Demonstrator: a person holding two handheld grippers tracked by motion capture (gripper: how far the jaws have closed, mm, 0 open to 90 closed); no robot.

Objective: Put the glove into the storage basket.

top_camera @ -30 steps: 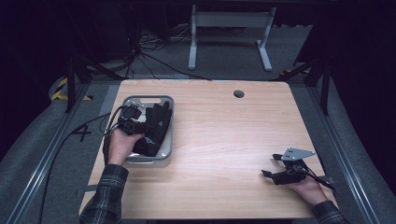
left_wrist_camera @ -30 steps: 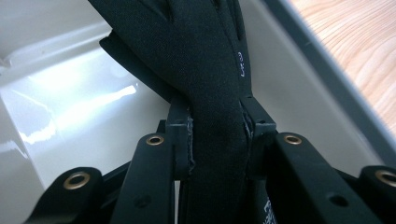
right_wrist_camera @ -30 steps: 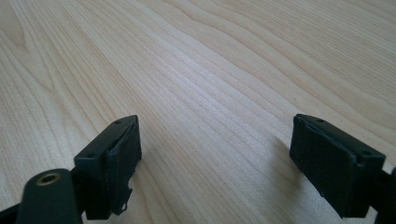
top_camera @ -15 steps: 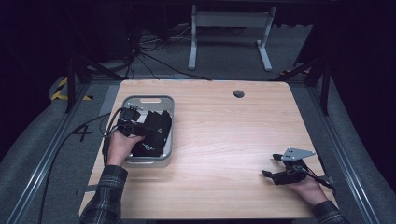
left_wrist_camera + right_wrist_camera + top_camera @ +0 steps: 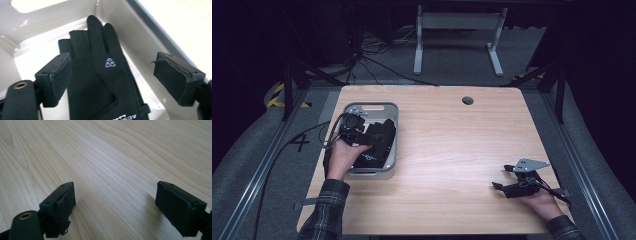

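Note:
A black glove [image 5: 105,75] with a small white logo lies in the grey tray [image 5: 372,106] at the table's left side. My left gripper [image 5: 113,67] hovers just above it inside the tray. Its jaws have just been opening and now stand wide, with the glove lying loose between them and neither of the pads [image 5: 172,75] pressing on it. From above, the left gripper [image 5: 362,132] sits over the dark glove [image 5: 379,147]. My right gripper [image 5: 501,177] rests low at the table's near right, open [image 5: 115,195], with bare wood between its jaws.
The wooden table [image 5: 452,145] has a cable hole [image 5: 468,100] near its far edge. The tray's white walls [image 5: 125,27] rise close around the left gripper. A metal frame [image 5: 457,30] stands on the floor beyond the table.
The left hand has shifted a little over the tray, and the glove lies flatter in it. The right hand has kept still.

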